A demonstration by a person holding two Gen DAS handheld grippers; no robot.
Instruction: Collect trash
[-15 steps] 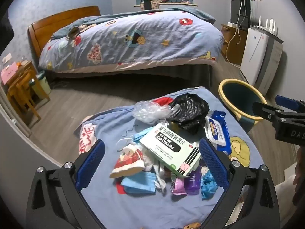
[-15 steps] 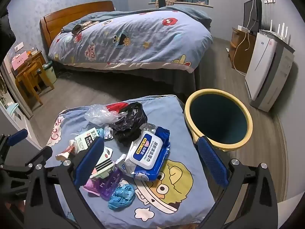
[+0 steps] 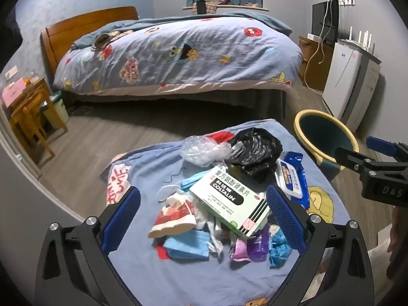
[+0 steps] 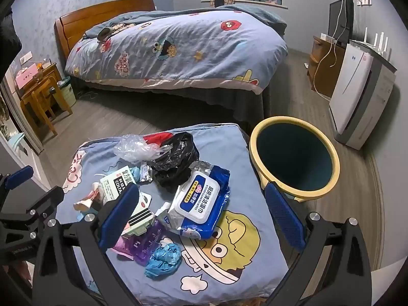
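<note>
A pile of trash lies on a blue cartoon cloth (image 3: 142, 176) (image 4: 255, 255): a green medicine box (image 3: 230, 202) (image 4: 114, 186), a blue wet-wipes pack (image 3: 293, 181) (image 4: 201, 201), a black plastic bag (image 3: 257, 150) (image 4: 176, 158), a clear plastic bag (image 3: 204, 149) (image 4: 135, 148), a red and white wrapper (image 3: 176, 216), a blue mask (image 3: 187, 246), purple wrappers (image 3: 251, 247) (image 4: 142, 247) and a crumpled blue glove (image 3: 279, 248) (image 4: 164, 256). My left gripper (image 3: 201, 221) is open above the pile. My right gripper (image 4: 201, 216) is open above the wipes pack. A yellow-rimmed bin (image 3: 325, 137) (image 4: 294, 158) stands right of the cloth.
A bed (image 3: 178, 56) with a cartoon duvet stands behind. A white appliance (image 4: 357, 97) and a wooden cabinet (image 4: 321, 68) line the right wall. A wooden stool (image 3: 30, 122) and a small green bin (image 3: 57, 107) stand at the left on the wood floor.
Both views have shifted only slightly. Nothing on the cloth has moved and both grippers stay open.
</note>
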